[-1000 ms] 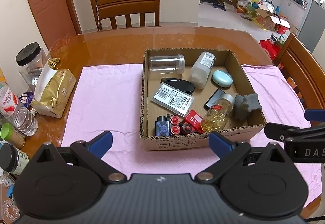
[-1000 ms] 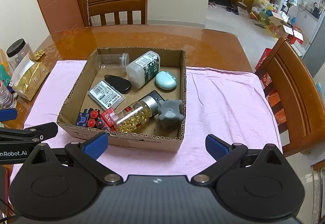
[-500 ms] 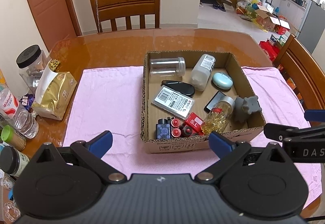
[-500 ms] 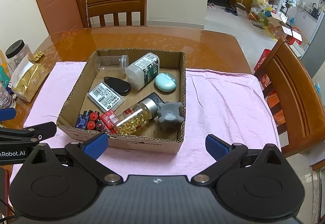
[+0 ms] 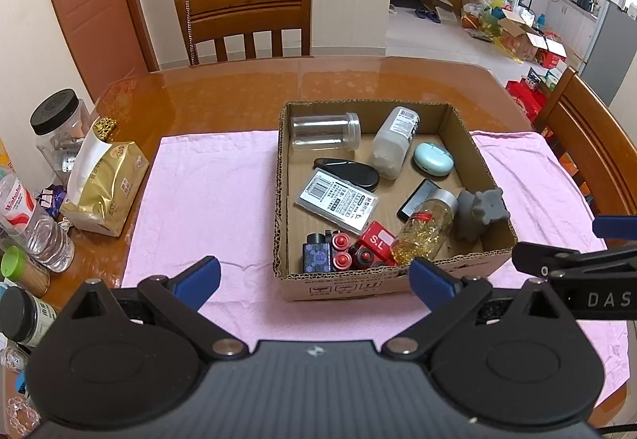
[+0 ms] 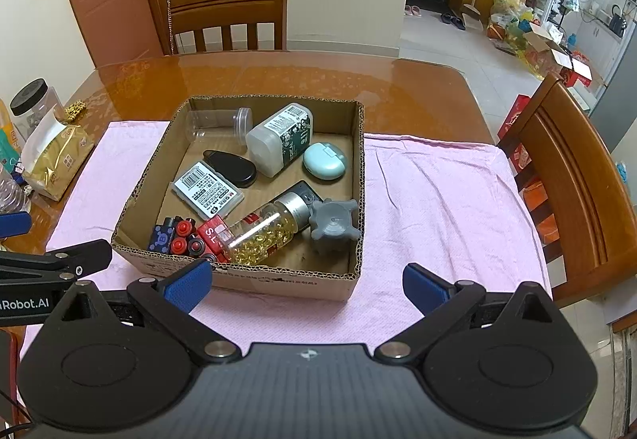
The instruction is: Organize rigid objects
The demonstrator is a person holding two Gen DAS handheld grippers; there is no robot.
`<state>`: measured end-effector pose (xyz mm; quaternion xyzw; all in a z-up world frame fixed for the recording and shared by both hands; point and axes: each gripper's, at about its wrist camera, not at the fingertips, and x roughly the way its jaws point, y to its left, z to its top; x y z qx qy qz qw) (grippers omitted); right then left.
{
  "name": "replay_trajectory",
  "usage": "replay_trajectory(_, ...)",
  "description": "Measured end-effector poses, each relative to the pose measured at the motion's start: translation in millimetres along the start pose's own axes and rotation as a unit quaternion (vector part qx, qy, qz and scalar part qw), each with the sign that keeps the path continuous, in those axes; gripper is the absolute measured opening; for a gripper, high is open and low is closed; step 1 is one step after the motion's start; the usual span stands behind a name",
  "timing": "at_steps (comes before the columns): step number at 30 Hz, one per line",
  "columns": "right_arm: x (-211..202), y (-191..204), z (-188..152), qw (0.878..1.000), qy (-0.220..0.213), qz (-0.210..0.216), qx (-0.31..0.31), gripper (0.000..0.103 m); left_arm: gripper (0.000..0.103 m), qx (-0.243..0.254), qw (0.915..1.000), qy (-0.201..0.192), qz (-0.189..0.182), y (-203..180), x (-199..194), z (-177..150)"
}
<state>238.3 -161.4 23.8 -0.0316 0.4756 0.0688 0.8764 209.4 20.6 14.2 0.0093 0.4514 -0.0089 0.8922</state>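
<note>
Pink cloth point(image 5: 207, 192) is covering the wooden table point(image 5: 223, 96), carrying a cardboard box point(image 5: 491, 176) of clutter. Both the left gripper point(image 5: 314, 276) and right gripper point(image 6: 306, 281) are hovering spread wide, grasping nothing.

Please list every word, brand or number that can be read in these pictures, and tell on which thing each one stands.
"S.L": red toy block in the cardboard box.
"DAS", cut off: right gripper, left wrist view.
"Robot.AI", start cut off: left gripper, right wrist view.
Too small or blurred: white barcode card, white bottle, gold packet, water bottle.
</note>
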Motion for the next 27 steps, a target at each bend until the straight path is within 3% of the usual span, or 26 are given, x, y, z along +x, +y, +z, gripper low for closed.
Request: replay_trajectory(27, -3.2, 5.0, 0.6, 1.0, -0.004, -0.003, -0.004, 0.103, 0.1, -0.002, 1.0, -0.004, -0.005, 0.6, -2.8, 0.9)
